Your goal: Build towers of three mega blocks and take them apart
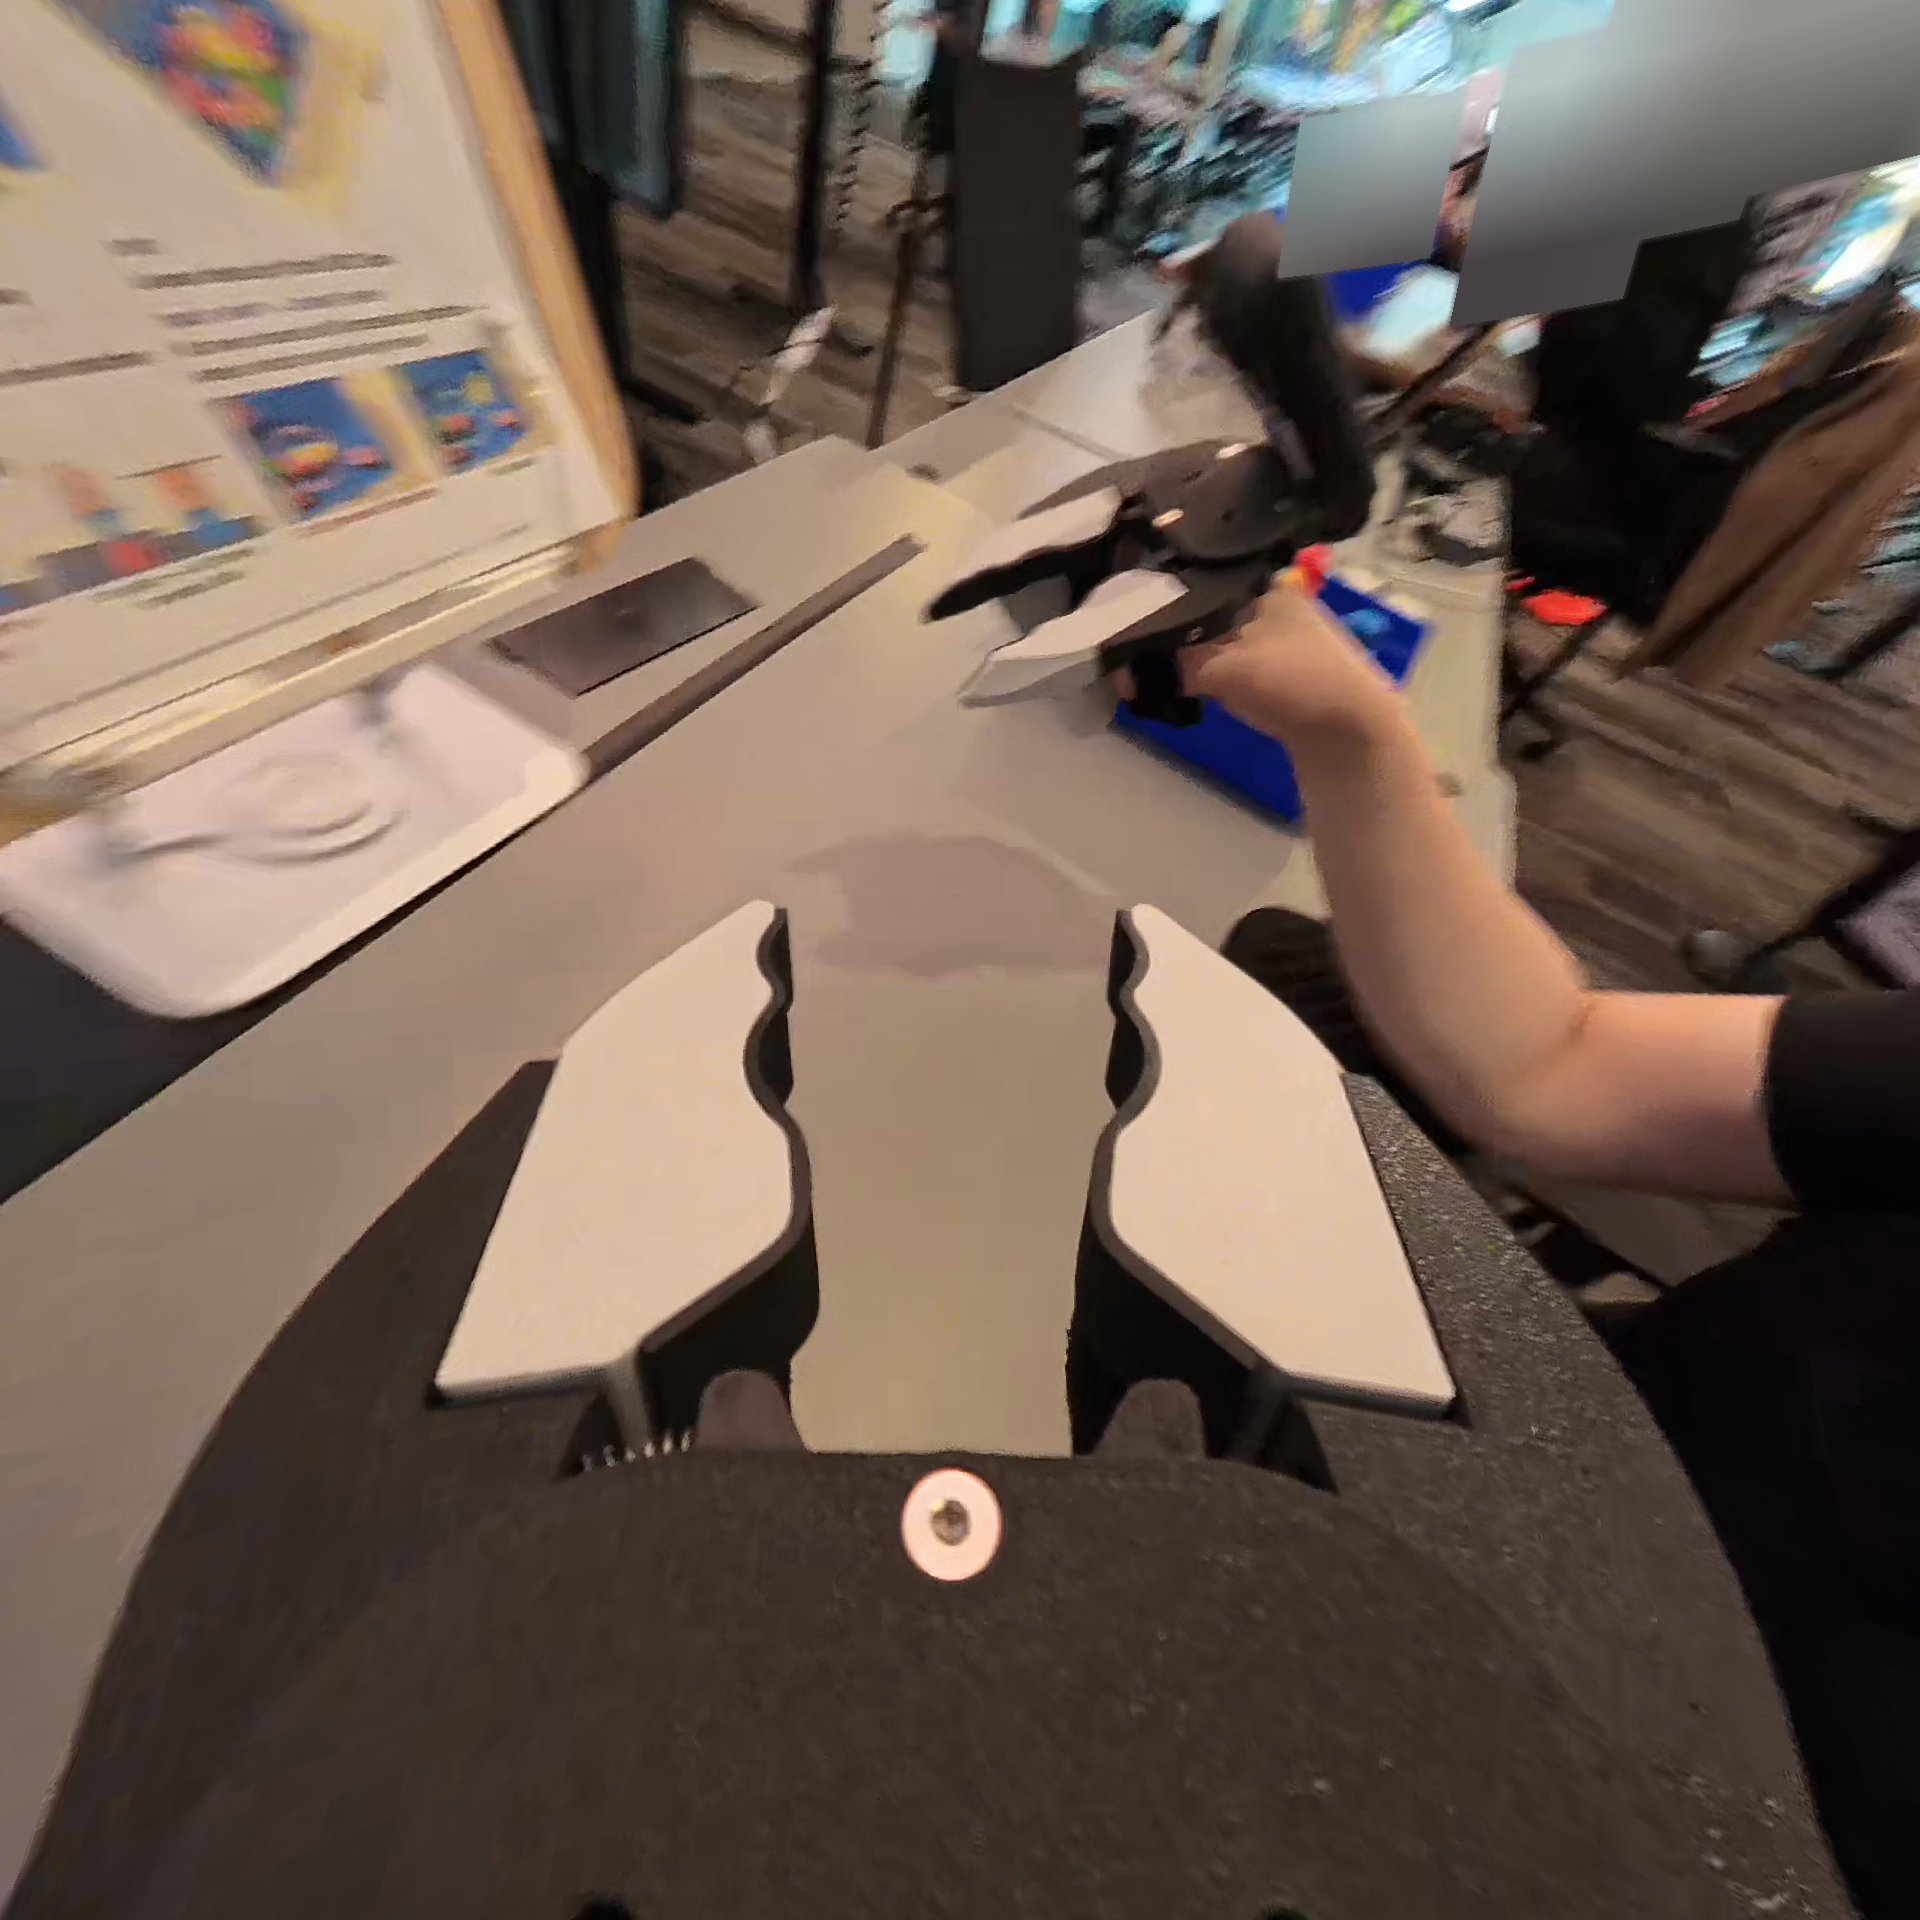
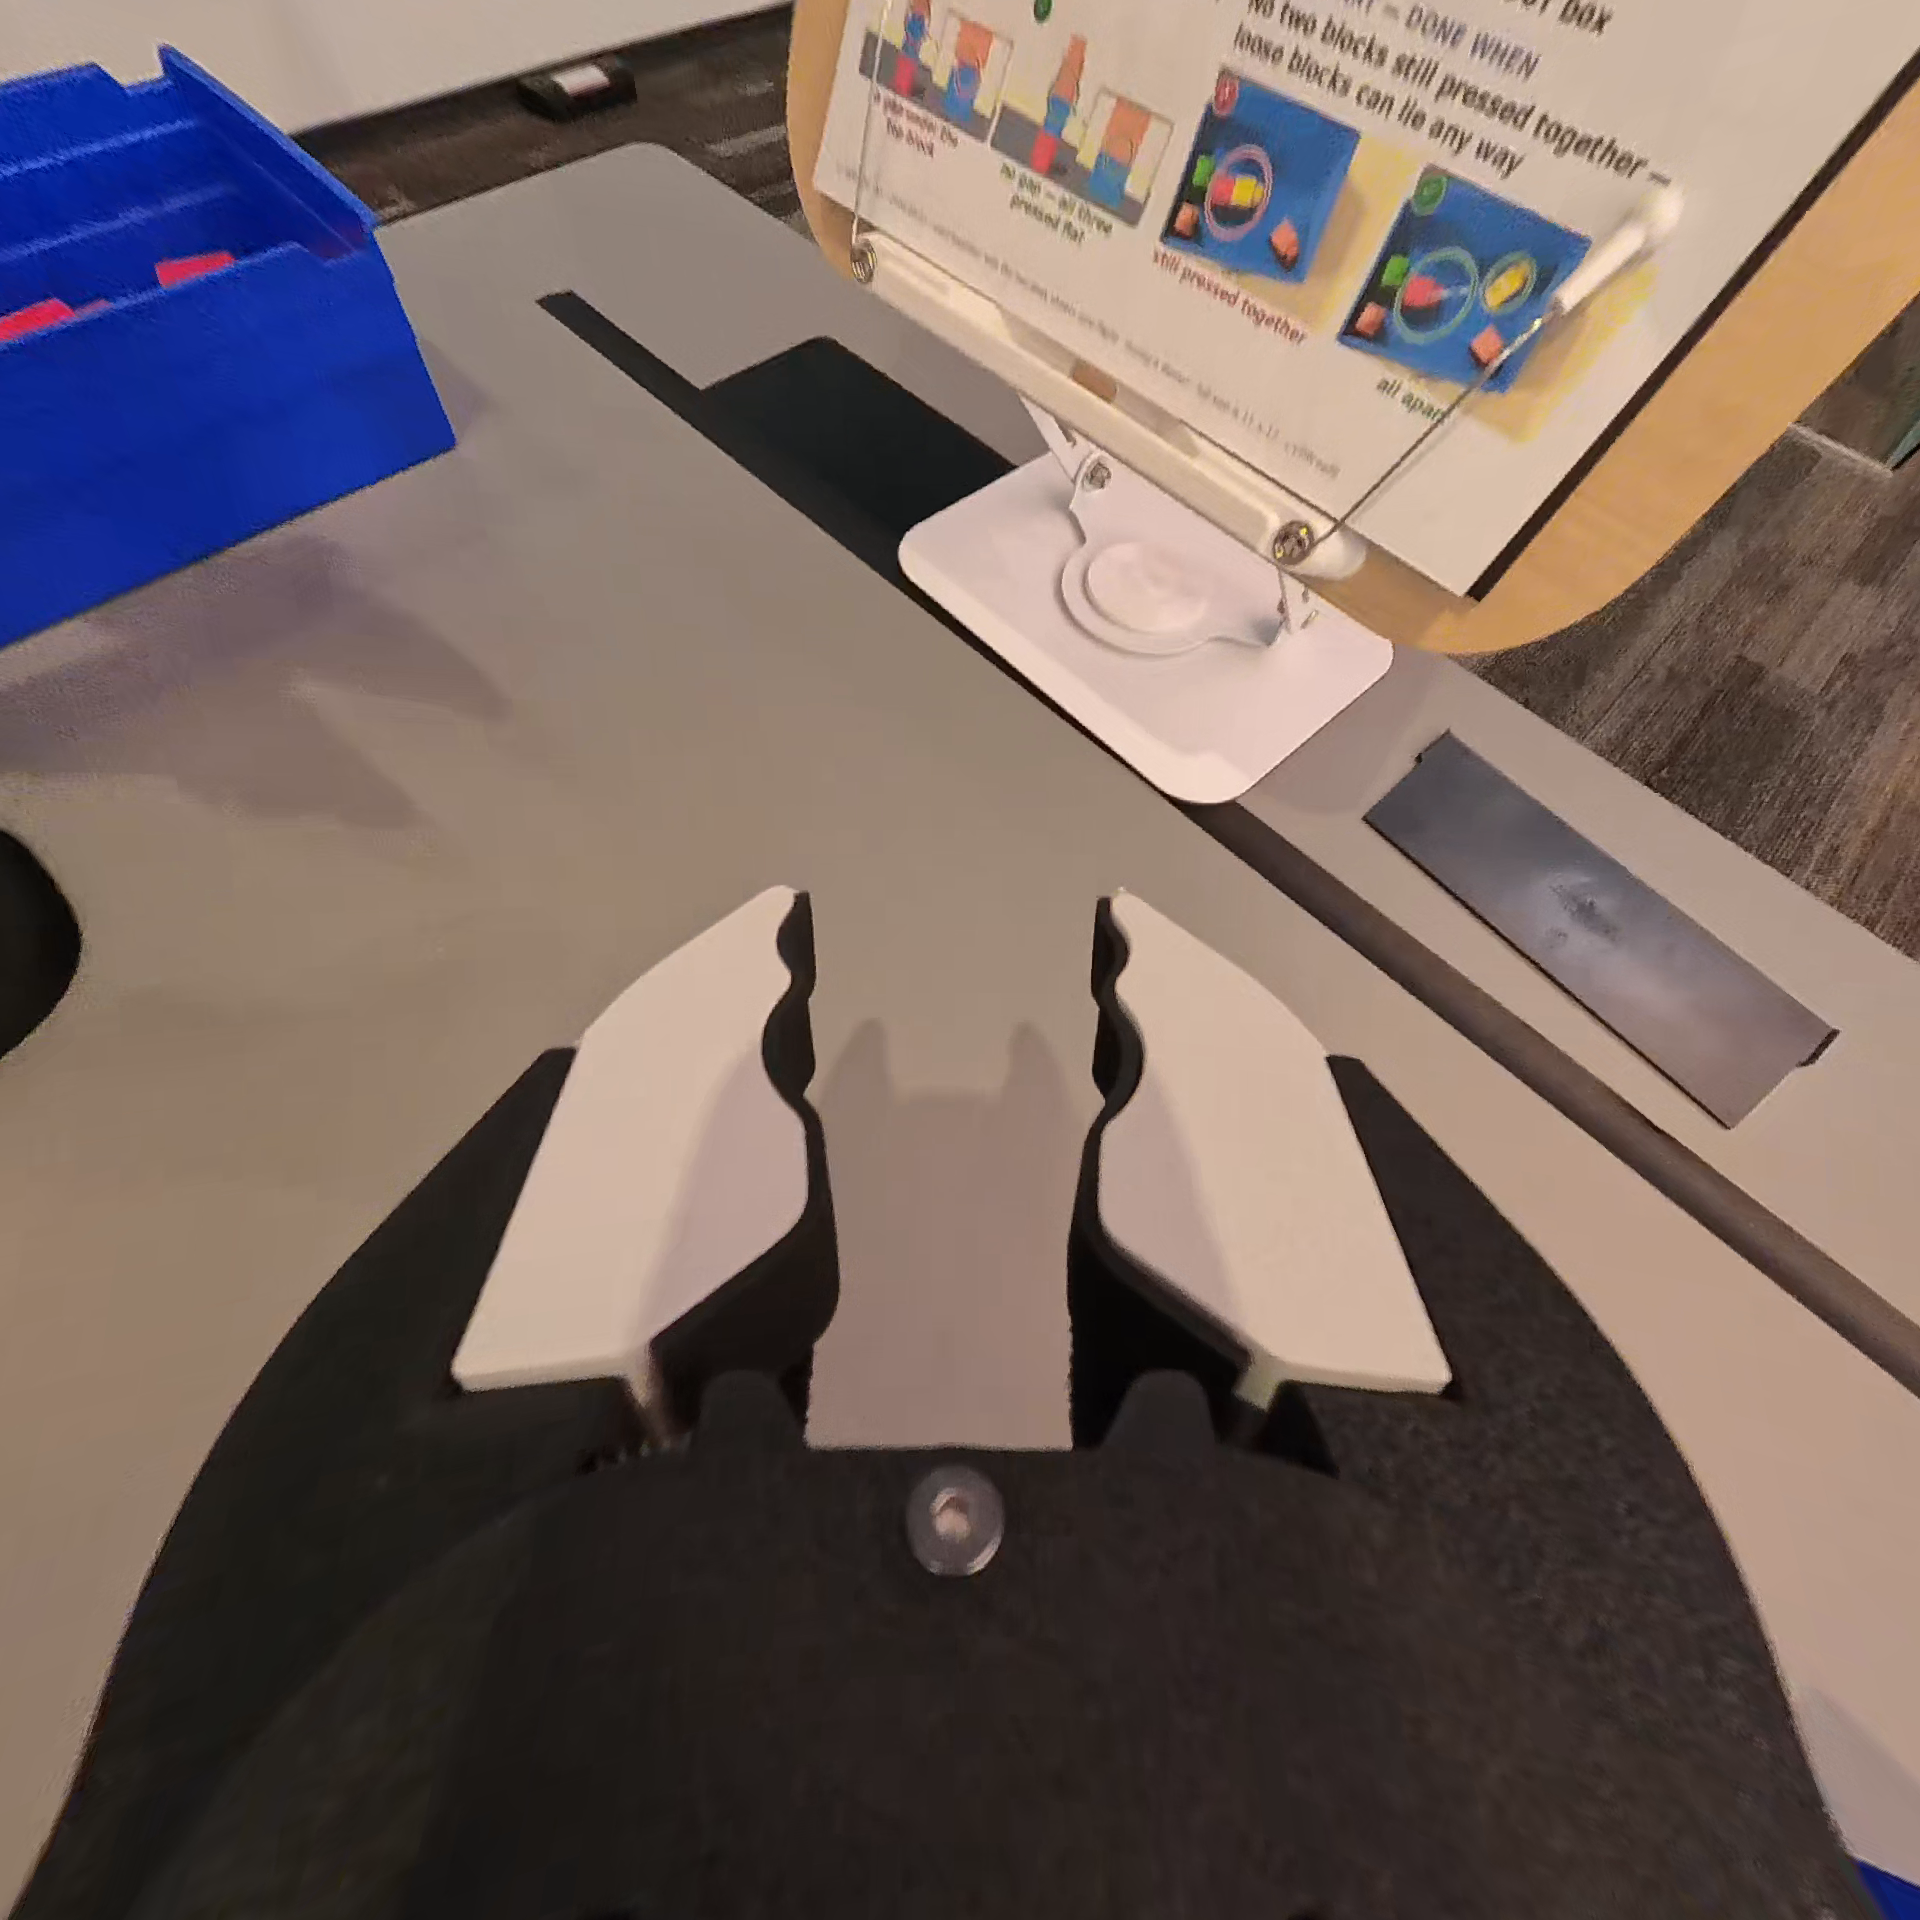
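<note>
— Reporting on the left hand-held gripper [image 1: 951, 920]: what condition?
— Fingers spread, nothing between them, only bare grey desk [image 1: 727, 810] beneath. Ahead and to its right, the right hand-held gripper [image 1: 961, 649] is also spread and empty, carried by a hand [image 1: 1262, 675] over the desk.

— And the blocks?
— From the right hand-held gripper's [image 2: 951, 904] own view, a blue bin [image 2: 197, 343] stands far ahead to its left on the desk; red blocks [image 2: 192, 272] lie inside it. None is held by either tool.

— Anything else noted?
— An instruction board [image 2: 1351, 260] on a white stand [image 2: 1164, 665] sits ahead and right of the right hand-held gripper, with a dark slot [image 2: 831, 426] in the desk between board and bin.
</note>
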Motion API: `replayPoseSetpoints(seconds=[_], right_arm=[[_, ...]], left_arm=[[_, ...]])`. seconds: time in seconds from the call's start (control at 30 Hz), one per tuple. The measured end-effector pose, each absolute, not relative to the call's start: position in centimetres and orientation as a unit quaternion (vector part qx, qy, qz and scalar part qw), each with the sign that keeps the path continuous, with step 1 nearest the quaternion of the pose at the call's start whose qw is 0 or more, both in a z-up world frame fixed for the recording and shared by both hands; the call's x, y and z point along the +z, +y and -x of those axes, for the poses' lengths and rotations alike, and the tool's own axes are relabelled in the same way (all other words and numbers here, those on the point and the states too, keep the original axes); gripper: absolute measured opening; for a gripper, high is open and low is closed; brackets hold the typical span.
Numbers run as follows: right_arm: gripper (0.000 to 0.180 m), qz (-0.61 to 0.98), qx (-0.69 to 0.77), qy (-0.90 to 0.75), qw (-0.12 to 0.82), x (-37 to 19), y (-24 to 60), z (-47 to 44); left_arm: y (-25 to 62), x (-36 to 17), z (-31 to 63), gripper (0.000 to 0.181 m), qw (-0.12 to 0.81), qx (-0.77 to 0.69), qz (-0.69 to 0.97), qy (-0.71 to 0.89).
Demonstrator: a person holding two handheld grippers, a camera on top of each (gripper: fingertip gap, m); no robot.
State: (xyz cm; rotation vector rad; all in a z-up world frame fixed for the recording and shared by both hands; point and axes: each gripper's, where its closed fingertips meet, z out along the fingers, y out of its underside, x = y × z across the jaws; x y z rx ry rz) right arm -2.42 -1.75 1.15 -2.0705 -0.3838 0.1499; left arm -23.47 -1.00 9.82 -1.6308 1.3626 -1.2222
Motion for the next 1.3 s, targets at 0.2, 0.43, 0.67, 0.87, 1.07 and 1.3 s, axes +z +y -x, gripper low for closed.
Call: replayPoseSetpoints(seconds=[0.2, 0.43, 0.67, 0.87, 1.07, 1.3], right_arm=[[0.05, 0.851, 0.066, -0.152, 0.498, 1.0, -1.5, 1.7], [0.049, 0.848, 0.073, -0.145, 0.505, 1.4, -1.6, 1.5], [0.049, 0.855, 0.042, -0.145, 0.495, 1.6, -2.1, 0.7], [0.049, 0.865, 0.035, -0.127, 0.485, 0.9, -2.8, -0.8], [0.049, 0.868, 0.03, -0.096, 0.486, 0.7, -3.7, -3.0], [0.048, 0.865, 0.031, -0.09, 0.493, 1.1, -4.0, -3.7]], left_arm=[[9.9, 8.8, 38.5, 0.059, 0.413, -0.255, 0.751, 0.447], [19.5, 0.7, 45.5, 0.059, 0.407, -0.284, 0.816, 0.296], [22.3, -7.3, 45.3, 0.065, 0.388, -0.258, 0.816, 0.342], [24.0, -10.5, 43.7, 0.069, 0.374, -0.158, 0.823, 0.398], [24.9, -12.4, 43.1, 0.066, 0.344, -0.132, 0.839, 0.4], [24.9, -14.3, 42.7, 0.054, 0.314, -0.133, 0.851, 0.4]])
